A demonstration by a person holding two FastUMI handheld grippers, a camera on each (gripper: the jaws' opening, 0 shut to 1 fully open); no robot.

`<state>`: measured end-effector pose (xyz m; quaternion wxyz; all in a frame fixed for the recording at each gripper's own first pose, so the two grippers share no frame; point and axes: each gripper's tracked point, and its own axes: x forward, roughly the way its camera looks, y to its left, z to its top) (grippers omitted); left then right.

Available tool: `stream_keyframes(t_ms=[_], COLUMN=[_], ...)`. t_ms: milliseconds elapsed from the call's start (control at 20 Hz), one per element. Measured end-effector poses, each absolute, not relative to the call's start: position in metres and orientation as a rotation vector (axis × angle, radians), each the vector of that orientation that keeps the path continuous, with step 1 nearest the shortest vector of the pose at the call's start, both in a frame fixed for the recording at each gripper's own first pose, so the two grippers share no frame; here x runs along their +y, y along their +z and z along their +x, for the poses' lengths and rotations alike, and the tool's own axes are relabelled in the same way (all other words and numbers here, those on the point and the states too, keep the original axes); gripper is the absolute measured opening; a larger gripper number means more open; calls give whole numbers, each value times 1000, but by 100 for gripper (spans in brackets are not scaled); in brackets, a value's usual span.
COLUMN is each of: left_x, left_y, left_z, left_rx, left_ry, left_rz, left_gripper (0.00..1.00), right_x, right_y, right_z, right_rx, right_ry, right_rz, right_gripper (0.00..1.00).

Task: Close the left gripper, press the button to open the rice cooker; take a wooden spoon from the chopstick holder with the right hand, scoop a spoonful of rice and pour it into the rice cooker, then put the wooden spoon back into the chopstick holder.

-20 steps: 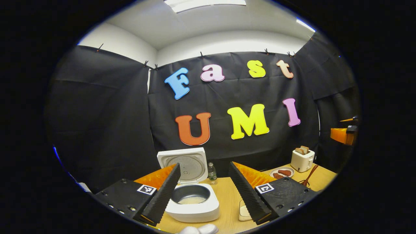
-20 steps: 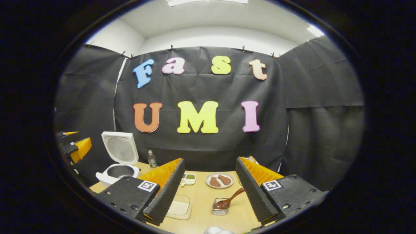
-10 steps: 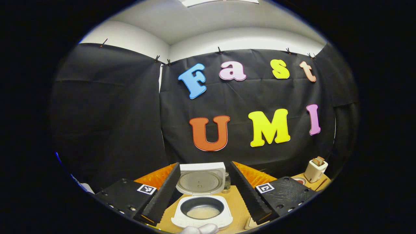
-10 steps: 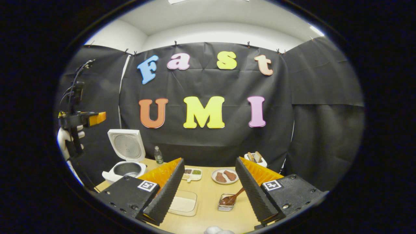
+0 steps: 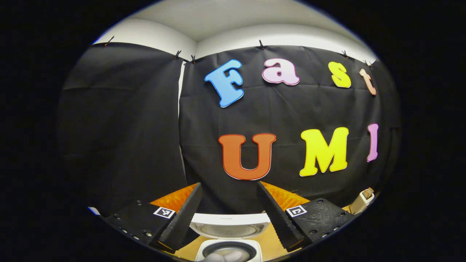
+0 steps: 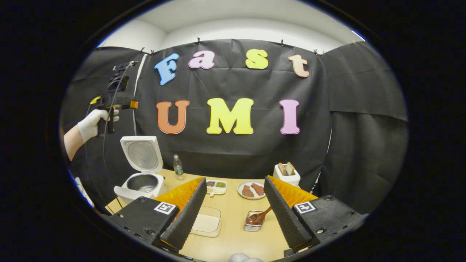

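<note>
The white rice cooker [image 6: 140, 183] stands at the table's left with its lid [image 6: 142, 154] raised; rice lies in its pot. In the left gripper view the cooker [image 5: 229, 230] lies low between my left gripper's fingers. My left gripper [image 5: 228, 185] is open and holds nothing; in the right gripper view the left gripper [image 6: 118, 104] hangs high above the cooker in a gloved hand [image 6: 91, 123]. The wooden spoon [image 6: 259, 217] rests in the metal chopstick holder [image 6: 253, 225]. My right gripper [image 6: 233, 185] is open and empty, near the table's front edge.
A clear container of rice [image 6: 206, 223] sits left of the holder. Farther back stand a small bottle [image 6: 178, 167], a sauce tray [image 6: 216, 186], a plate of meat [image 6: 251, 190] and a toaster [image 6: 287, 175]. The toaster [image 5: 362, 201] also shows at the left gripper view's right edge.
My left gripper has risen well above the cooker, which slid down to its view's bottom edge. My right gripper lifted slightly, staying open. The spoon has not moved.
</note>
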<state>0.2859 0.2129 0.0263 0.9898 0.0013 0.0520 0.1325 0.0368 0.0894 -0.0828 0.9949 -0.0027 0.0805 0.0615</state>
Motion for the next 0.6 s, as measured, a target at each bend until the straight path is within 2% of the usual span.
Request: stream_keyframes(t_ms=[300, 450, 600], left_x=[248, 248, 249], left_y=[-48, -84, -99], left_z=[342, 347, 345], left_rx=[299, 421, 478], left_ry=[334, 335, 323], left_rz=[32, 17, -3], left_gripper=[96, 96, 96], right_x=[90, 95, 96], right_y=[-102, -110, -113], right_z=[40, 41, 43], right_rx=[218, 242, 248], right_ry=[119, 129, 135], right_rz=[-23, -17, -15], right_gripper=[99, 100, 100])
